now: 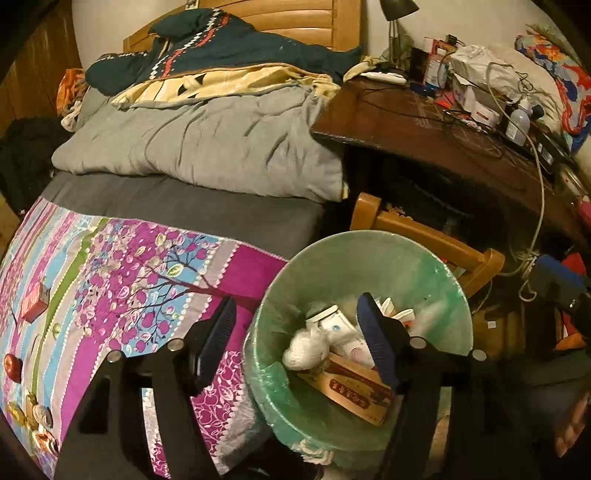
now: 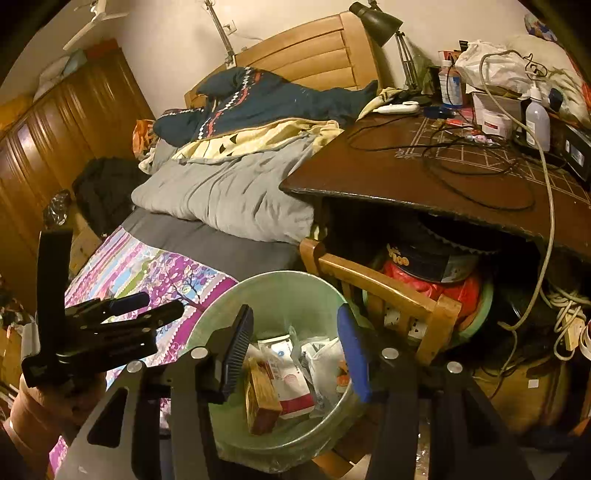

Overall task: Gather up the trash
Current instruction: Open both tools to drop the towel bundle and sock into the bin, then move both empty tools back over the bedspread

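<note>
Both grippers, left gripper (image 1: 297, 338) and right gripper (image 2: 291, 350), spread empty over lined trash bin (image 1: 436, 258); next, red box (image 1: 35, 301) on bedspread left of bin: approach low, pinch sides.

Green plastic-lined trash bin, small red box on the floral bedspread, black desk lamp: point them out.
Green plastic-lined trash bin (image 2: 280, 284): right wrist view, on the far inner wall.
Small red box (image 1: 35, 301): left wrist view, on its top face, lying on the bedspread.
Black desk lamp (image 2: 380, 20): right wrist view, on the shade.
</note>
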`<state>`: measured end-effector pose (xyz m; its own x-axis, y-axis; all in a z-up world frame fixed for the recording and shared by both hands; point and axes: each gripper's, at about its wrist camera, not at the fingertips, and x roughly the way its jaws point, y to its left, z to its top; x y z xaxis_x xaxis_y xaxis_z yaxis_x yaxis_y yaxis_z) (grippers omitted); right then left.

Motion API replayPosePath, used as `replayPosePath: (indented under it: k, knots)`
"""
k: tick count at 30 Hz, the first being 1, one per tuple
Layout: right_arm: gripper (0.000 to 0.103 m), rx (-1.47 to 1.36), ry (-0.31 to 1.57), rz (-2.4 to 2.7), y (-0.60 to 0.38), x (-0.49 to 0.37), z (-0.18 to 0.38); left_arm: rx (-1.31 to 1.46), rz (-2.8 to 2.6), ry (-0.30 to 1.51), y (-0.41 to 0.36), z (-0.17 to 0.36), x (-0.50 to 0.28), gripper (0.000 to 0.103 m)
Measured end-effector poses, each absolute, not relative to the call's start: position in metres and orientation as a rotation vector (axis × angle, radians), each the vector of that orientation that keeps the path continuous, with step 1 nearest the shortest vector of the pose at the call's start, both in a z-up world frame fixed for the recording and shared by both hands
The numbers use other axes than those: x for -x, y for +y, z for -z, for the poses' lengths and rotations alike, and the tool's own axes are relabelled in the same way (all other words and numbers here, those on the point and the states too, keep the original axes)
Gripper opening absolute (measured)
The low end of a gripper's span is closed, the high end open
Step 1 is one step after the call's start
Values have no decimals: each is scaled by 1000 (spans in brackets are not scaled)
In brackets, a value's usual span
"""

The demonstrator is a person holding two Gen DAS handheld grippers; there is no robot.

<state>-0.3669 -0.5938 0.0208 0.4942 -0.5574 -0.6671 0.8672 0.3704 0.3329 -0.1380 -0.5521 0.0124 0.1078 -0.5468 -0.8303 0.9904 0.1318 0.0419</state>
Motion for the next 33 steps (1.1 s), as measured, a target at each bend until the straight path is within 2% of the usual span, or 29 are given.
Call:
replayPosePath:
  k: [13,22,33]
  knots:
    - [49,-694,457,945,-582,354,-24,-705,1192,737,-523,-9,120,65]
    - [49,-505,431,895,-548,293,-47,-540,948,838,-469,1,37,67]
    - [49,-413,516,691,-497,187,-47,-364,646,899,-350,20,-55,68]
